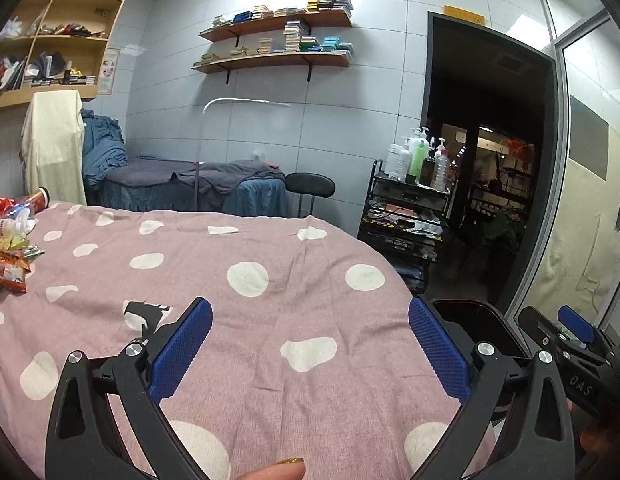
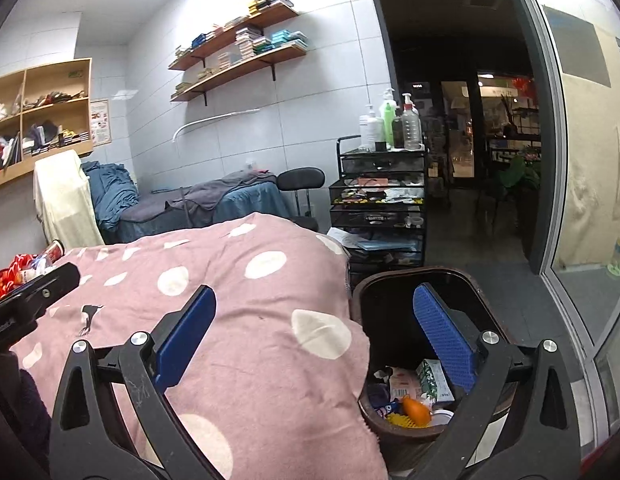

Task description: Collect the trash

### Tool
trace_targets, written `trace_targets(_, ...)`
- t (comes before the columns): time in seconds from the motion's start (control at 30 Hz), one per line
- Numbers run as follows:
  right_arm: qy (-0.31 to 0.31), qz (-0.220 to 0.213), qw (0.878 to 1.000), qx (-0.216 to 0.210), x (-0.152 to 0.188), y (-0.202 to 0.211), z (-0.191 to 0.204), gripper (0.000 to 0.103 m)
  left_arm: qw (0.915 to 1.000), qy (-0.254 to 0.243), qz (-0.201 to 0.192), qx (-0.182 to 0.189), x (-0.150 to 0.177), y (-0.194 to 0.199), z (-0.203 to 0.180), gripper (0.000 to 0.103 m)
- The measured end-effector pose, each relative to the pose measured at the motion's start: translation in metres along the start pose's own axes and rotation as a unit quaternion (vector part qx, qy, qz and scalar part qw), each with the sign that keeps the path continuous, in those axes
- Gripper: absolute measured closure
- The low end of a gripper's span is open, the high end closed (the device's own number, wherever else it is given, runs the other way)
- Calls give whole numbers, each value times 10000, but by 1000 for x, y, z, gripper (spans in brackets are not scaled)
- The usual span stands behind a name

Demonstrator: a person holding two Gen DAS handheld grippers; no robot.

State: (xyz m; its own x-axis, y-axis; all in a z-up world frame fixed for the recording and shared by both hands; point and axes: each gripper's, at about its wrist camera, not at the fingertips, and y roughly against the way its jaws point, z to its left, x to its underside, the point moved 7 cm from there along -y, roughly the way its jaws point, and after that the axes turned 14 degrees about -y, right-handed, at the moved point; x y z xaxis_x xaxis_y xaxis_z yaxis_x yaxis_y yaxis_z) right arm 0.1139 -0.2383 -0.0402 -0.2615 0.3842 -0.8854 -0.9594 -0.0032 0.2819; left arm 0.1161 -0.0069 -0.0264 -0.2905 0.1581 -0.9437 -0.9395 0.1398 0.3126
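A heap of trash [image 1: 9,248], bright snack wrappers and a plastic bottle, lies at the far left of the pink polka-dot bedcover [image 1: 249,312]; the right wrist view shows it as red wrappers [image 2: 17,272]. My left gripper [image 1: 310,336] hangs open over the cover with nothing between its blue pads. Open too, my right gripper [image 2: 314,324] straddles the bed's edge, one finger above the dark trash bin [image 2: 374,280]. Cartons, wrappers and an orange item [image 2: 416,410] lie inside the bin. The right gripper [image 1: 566,332] also appears at the left view's right edge, the left gripper's finger [image 2: 33,292] at the right view's left.
A black cart [image 2: 378,200] with pump bottles stands beyond the bin, by a dark doorway [image 2: 462,120]. A black stool [image 1: 310,186] and a blue-covered bed [image 1: 197,188] sit against the tiled wall. Glass partition [image 2: 582,160] on the right. A fingertip [image 1: 277,472] shows at the bottom.
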Motion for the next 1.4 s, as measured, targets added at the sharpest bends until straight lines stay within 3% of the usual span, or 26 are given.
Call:
trace_targets(0.47, 146, -119, 9995, -259, 1, 21, 15, 5, 9997, 31, -192, -111, 5, 20, 0, 5)
trace_targets(1.4, 94, -7, 9997, -232, 0, 20, 11, 5, 9996, 52, -203, -165, 2, 23, 1, 5)
